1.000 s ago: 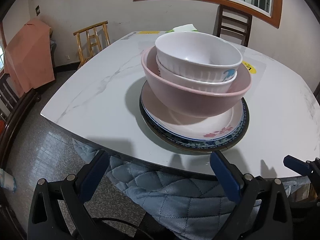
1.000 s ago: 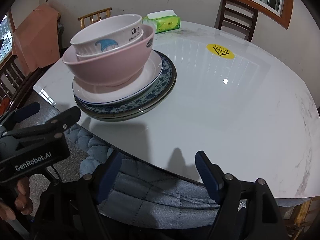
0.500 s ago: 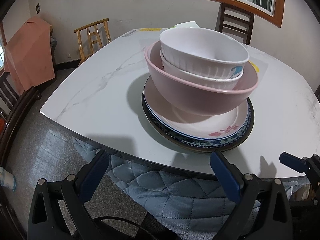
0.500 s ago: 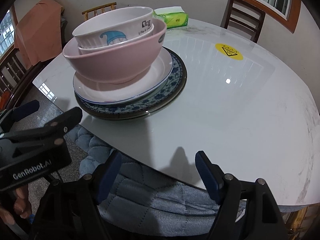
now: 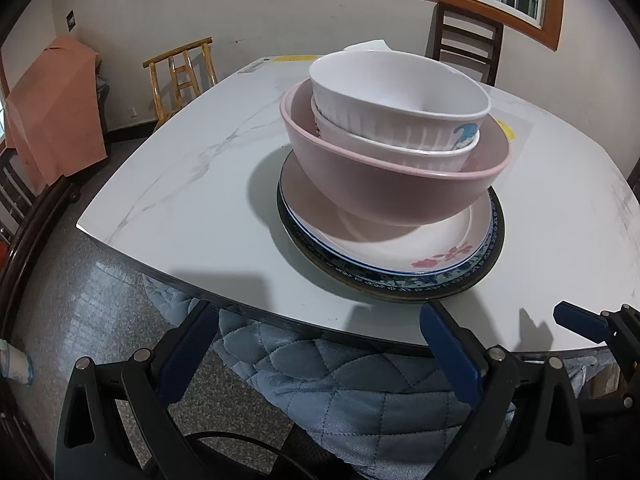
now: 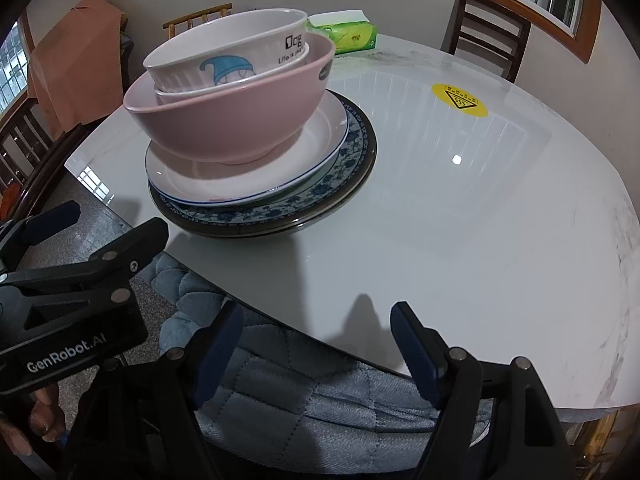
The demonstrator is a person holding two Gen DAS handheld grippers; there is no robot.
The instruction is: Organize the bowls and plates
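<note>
The left gripper (image 5: 318, 320) hangs at 6 o'clock in its own view, jaws spread wide with nothing between them, over blue quilted cloth (image 5: 360, 392) just off the table's near edge. The right gripper (image 6: 316, 320) is likewise released, jaws apart and empty, above the same cloth at 6 o'clock in its view; from the left wrist only its blue tip shows at 4 o'clock. In the right view the left gripper's black body sits at 8 o'clock, with fingers (image 6: 44, 420) of a hand wrapped below it.

The table (image 6: 460, 240), white marble, fills the middle of both views. Chairs stand beyond it: a dark chair (image 5: 466, 46) at 1 o'clock, a pale wooden chair (image 5: 180, 72) at 10 o'clock. An orange cloth (image 5: 52, 108) drapes something at 9 o'clock.

The stack sits near the table's front edge, at the centre of the left view and 11 o'clock in the right. From the bottom: a dark plate (image 6: 352, 200), a blue-patterned plate (image 6: 336, 180), a white plate (image 5: 400, 248) with a pink flower, a pink bowl (image 5: 380, 192), then two nested white bowls (image 5: 400, 100).

A green tissue pack (image 6: 348, 32) lies behind the stack at 12 o'clock; a yellow sticker (image 6: 459, 100) is at 1 o'clock.
</note>
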